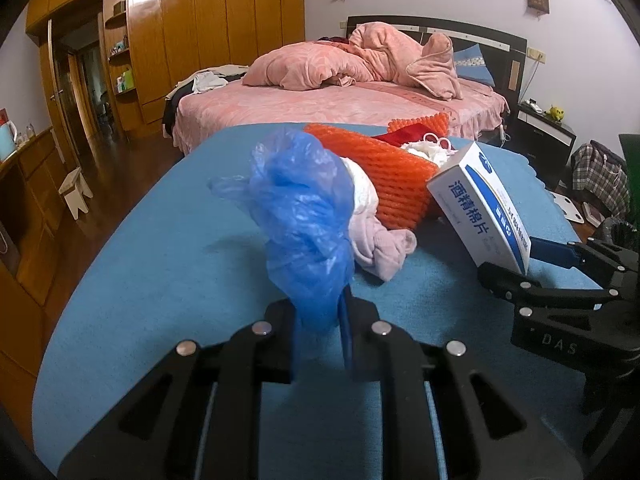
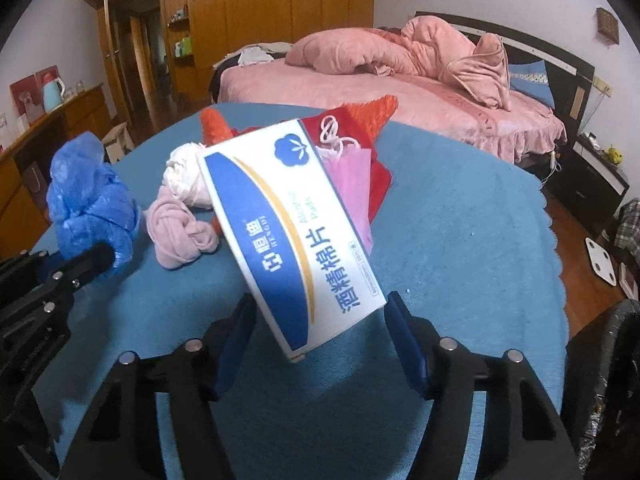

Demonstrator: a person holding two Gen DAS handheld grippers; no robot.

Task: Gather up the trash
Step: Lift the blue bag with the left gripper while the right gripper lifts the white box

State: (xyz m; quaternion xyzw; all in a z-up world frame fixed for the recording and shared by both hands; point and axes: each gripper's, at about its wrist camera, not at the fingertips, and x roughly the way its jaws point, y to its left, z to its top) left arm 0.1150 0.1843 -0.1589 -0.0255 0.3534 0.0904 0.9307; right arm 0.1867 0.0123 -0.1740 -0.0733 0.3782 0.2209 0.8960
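left gripper (image 1: 320,320) pinches a crumpled blue plastic bag (image 1: 300,216) above the blue cloth table (image 1: 160,280). right gripper (image 2: 320,320), seen next, straddles a tilted white-and-blue cardboard box (image 2: 292,232); whether its pads press it i cannot tell.

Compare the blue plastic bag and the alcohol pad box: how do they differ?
The blue plastic bag is soft and crumpled; the alcohol pad box is rigid, flat-sided and printed. The bag is plain blue; the box is white and blue. Both stick up from a hand-held gripper above the blue table cover.
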